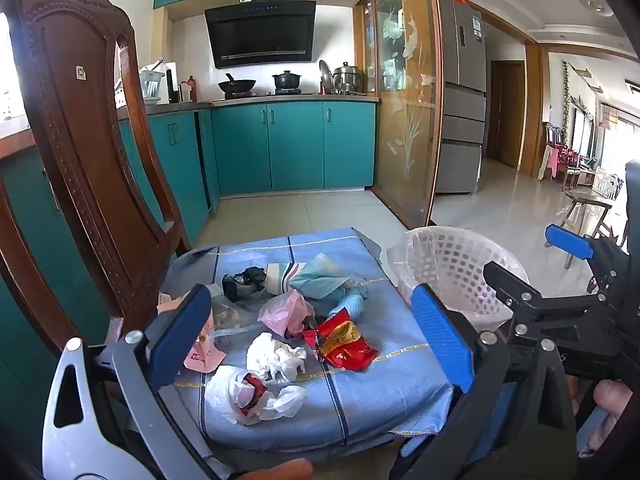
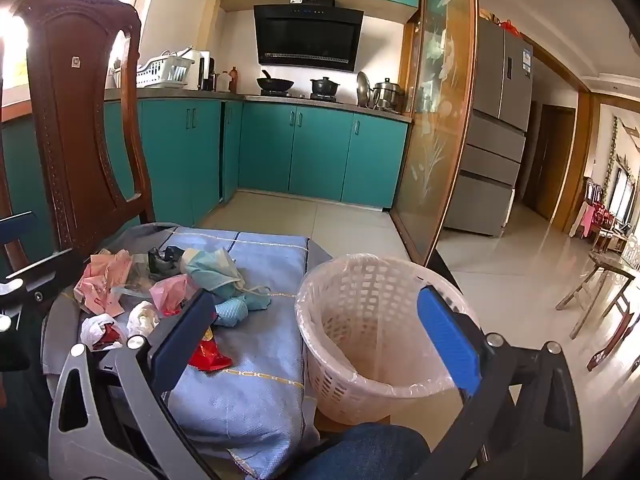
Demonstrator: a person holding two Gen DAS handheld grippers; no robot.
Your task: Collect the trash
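left wrist: blue cloth [image 1: 352, 396] bears litter; teal cabinets [image 1: 296, 146] behind.

The left gripper [image 1: 316, 340] fills the lower part of its own view, jaws spread wide with nothing between the blue pads [image 1: 442, 336], tilted slightly downward. The right gripper [image 2: 316, 340] does likewise in its view, and also shows at the right edge of the left view.

Bright daylight from window [image 2: 12, 20] w/ glare, sharp centre, fisheye-warped dark corners.
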